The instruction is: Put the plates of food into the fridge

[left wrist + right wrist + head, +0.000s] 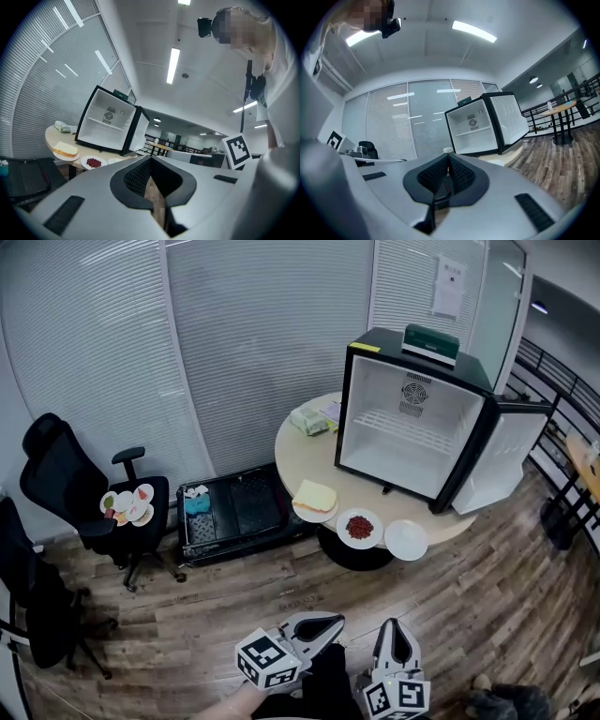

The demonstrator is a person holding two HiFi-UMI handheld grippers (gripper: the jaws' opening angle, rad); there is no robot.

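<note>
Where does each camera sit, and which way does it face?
Head view: on the person's head, steeply down at table, open fridge, left gripper, right gripper.
Left gripper view: on the left gripper, level along shut jaws toward the fridge; shirt at right.
Right gripper view: on the right gripper, likewise; shirt upper left.
Shared: the fridge, in all three.

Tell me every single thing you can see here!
Fridge: one, black, door open, on the table.
Table: one, beige, round, by the blinds.
Plates: three, white, table's front edge; bread, red food, one empty.
Box: one, green, atop the fridge.
Bag: one, pale, table's far side.
Chairs: two, black, left; small plates on one seat.
Crate: one, black, floor beside the table.
Left gripper: grey, shut, empty, bottom.
Right gripper: grey, shut, empty, bottom.
</note>
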